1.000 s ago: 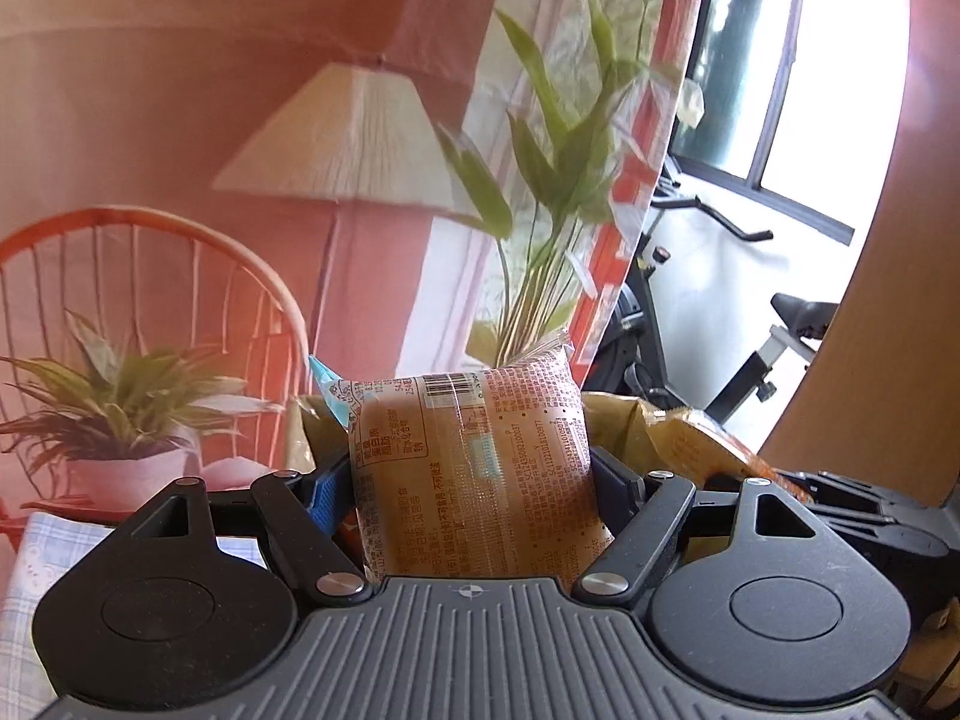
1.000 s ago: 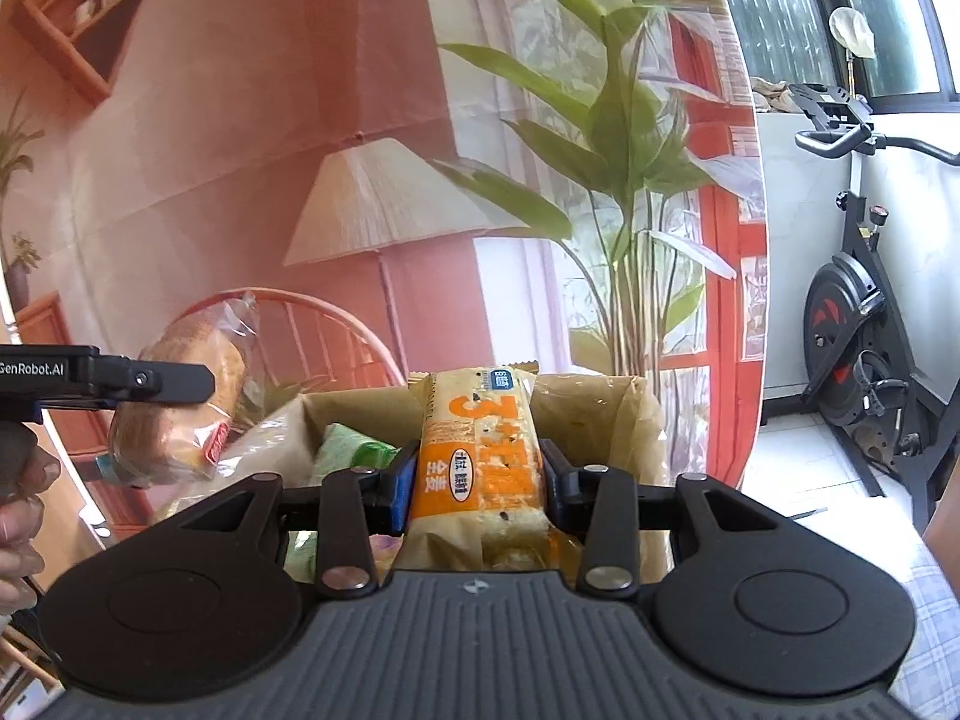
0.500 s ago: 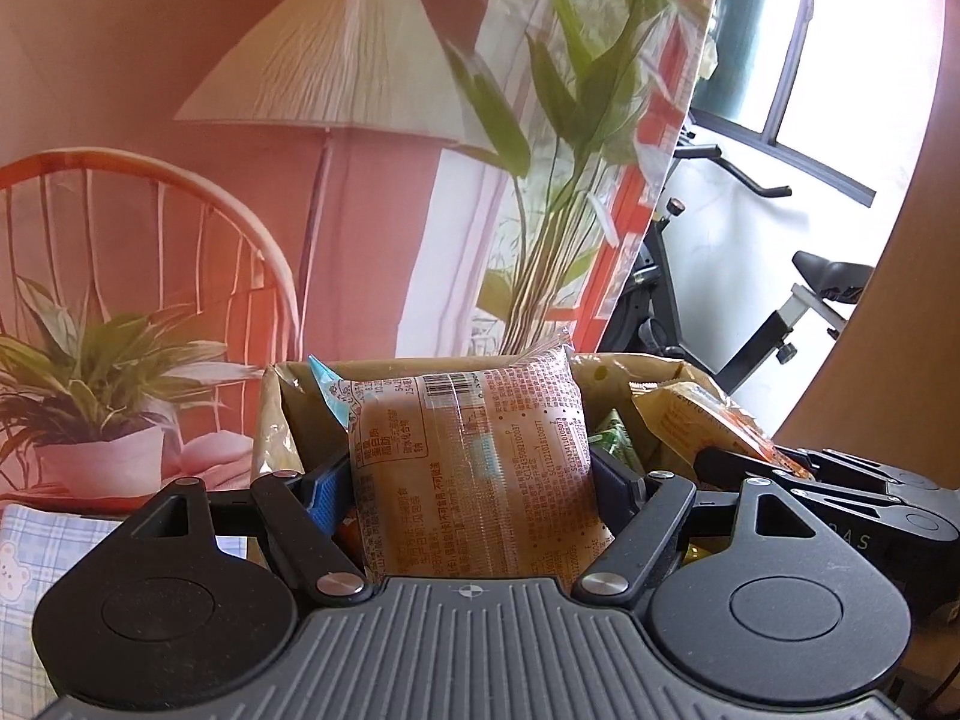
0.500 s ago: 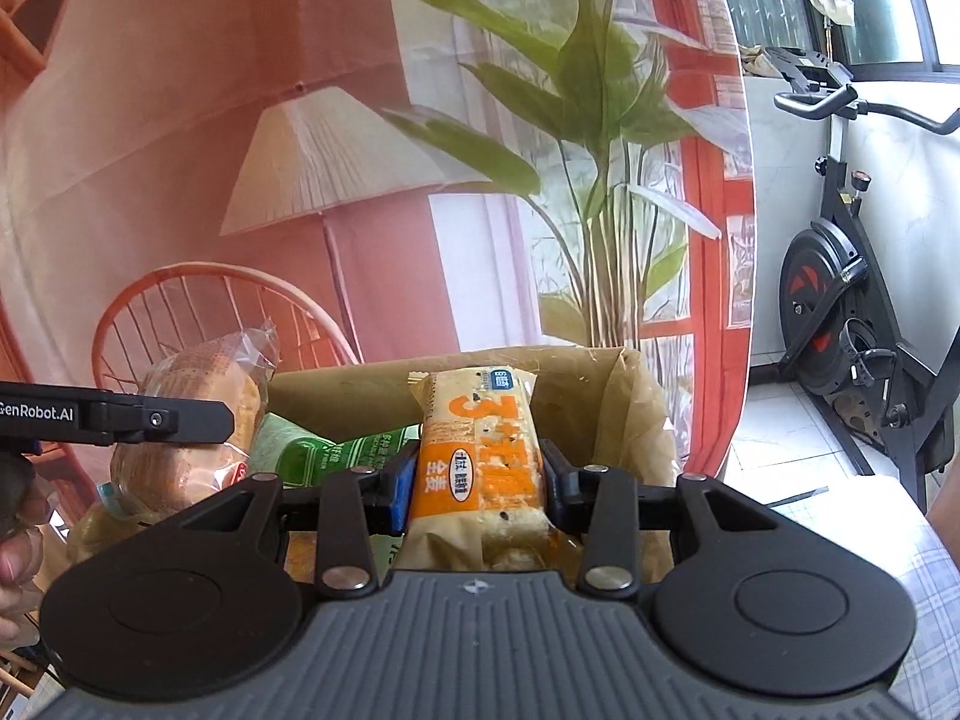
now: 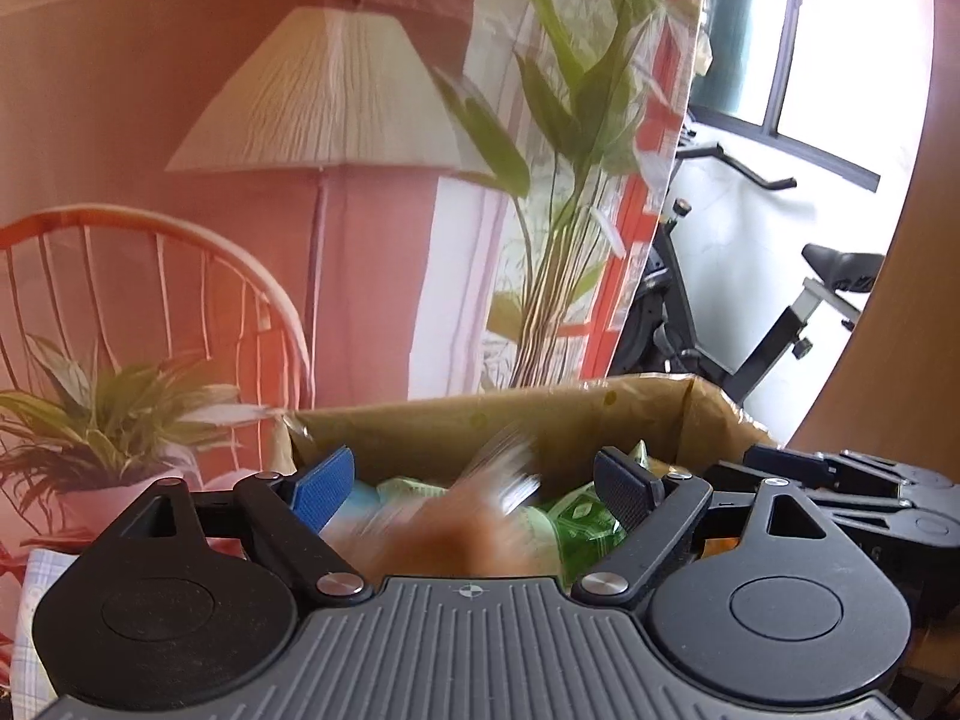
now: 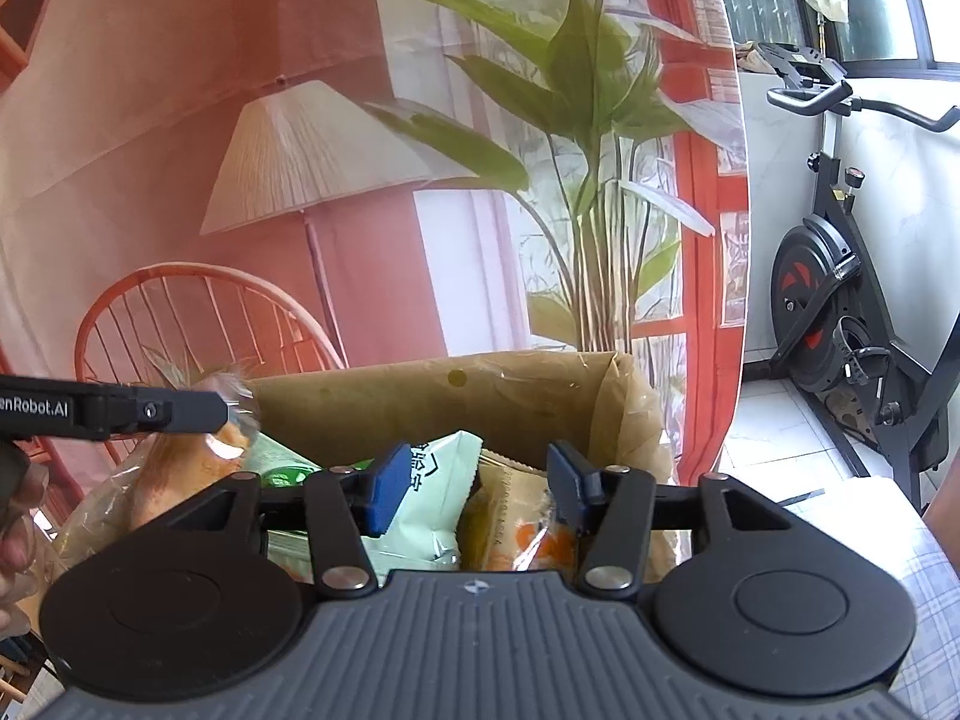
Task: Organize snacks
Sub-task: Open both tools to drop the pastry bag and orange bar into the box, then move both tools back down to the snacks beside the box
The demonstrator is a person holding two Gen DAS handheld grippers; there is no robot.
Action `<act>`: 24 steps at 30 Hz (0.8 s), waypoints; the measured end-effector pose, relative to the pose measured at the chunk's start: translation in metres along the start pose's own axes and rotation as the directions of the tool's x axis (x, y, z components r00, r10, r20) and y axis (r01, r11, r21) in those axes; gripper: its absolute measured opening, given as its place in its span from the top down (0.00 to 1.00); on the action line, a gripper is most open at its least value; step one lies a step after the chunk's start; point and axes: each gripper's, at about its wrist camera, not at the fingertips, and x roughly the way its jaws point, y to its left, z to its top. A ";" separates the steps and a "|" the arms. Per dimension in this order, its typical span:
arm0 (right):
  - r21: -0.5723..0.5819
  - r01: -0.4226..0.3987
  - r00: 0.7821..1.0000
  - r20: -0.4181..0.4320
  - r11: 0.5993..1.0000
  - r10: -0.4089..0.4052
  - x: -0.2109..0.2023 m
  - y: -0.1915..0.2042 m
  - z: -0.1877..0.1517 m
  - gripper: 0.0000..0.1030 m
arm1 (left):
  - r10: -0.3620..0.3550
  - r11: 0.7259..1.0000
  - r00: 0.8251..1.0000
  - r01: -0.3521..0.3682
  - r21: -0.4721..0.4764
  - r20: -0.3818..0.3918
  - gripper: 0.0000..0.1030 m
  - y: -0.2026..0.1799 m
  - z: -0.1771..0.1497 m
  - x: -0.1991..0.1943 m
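A brown cardboard box (image 5: 480,420) lined with clear film holds several snack packets. My left gripper (image 5: 471,489) hangs over it with its jaws opening. A bread packet (image 5: 456,528) shows as a blur between and below the pads, free of them. My right gripper (image 6: 478,489) is over the same box (image 6: 420,396), its jaws also opening. An orange snack packet (image 6: 516,531) lies below its pads, loose among the others, beside a pale green packet (image 6: 435,495). In the right wrist view the left gripper (image 6: 216,414) reaches in from the left above the bread packet (image 6: 180,468).
A printed backdrop with a lamp, chair and plants hangs behind the box. An exercise bike (image 6: 840,300) stands on the tiled floor at the right. Checked cloth (image 6: 936,600) covers the table. A person's hand (image 6: 18,516) holds the left gripper. A green packet (image 5: 585,525) lies in the box.
Both grippers have opened and let go. The bread packet has dropped from the left jaws into the box, and the orange packet has slipped down from the right jaws. Both have come closer to the box.
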 end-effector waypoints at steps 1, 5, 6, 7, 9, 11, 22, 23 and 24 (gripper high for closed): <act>-0.002 -0.002 1.000 0.002 1.000 0.002 -0.002 0.001 0.000 0.48 | 0.001 1.000 1.000 -0.001 -0.002 0.007 0.14 0.000 0.001 -0.003; -0.005 -0.012 1.000 0.009 1.000 0.012 -0.011 0.003 0.001 0.48 | 0.009 1.000 0.999 -0.009 -0.005 0.030 0.14 -0.002 0.004 -0.015; -0.006 -0.014 1.000 0.011 1.000 0.015 -0.014 0.005 0.001 0.48 | 0.012 1.000 0.999 -0.011 -0.005 0.034 0.14 -0.002 0.004 -0.018; -0.009 -0.016 1.000 0.013 1.000 0.016 -0.016 0.006 0.000 0.48 | 0.015 1.000 0.999 -0.015 -0.007 0.038 0.14 -0.003 0.003 -0.021; -0.013 -0.019 1.000 0.017 1.000 0.019 -0.023 0.008 0.000 0.48 | 0.021 1.000 0.999 -0.020 -0.012 0.048 0.14 -0.004 0.002 -0.029; -0.013 -0.023 1.000 0.022 1.000 0.023 -0.030 0.010 -0.001 0.48 | 0.028 0.999 0.998 -0.027 -0.018 0.055 0.14 -0.004 0.000 -0.037; -0.016 -0.028 0.999 0.028 0.999 0.028 -0.067 0.021 -0.015 0.48 | 0.086 0.996 0.993 -0.087 0.002 0.075 0.14 -0.014 -0.019 -0.076; -0.017 -0.027 0.999 0.026 0.999 0.027 -0.070 0.022 -0.017 0.48 | 0.093 0.996 0.993 -0.094 0.007 0.077 0.14 -0.015 -0.020 -0.079; -0.020 -0.025 0.999 0.024 1.000 0.025 -0.073 0.022 -0.019 0.48 | 0.100 0.995 0.992 -0.101 0.012 0.080 0.14 -0.016 -0.022 -0.082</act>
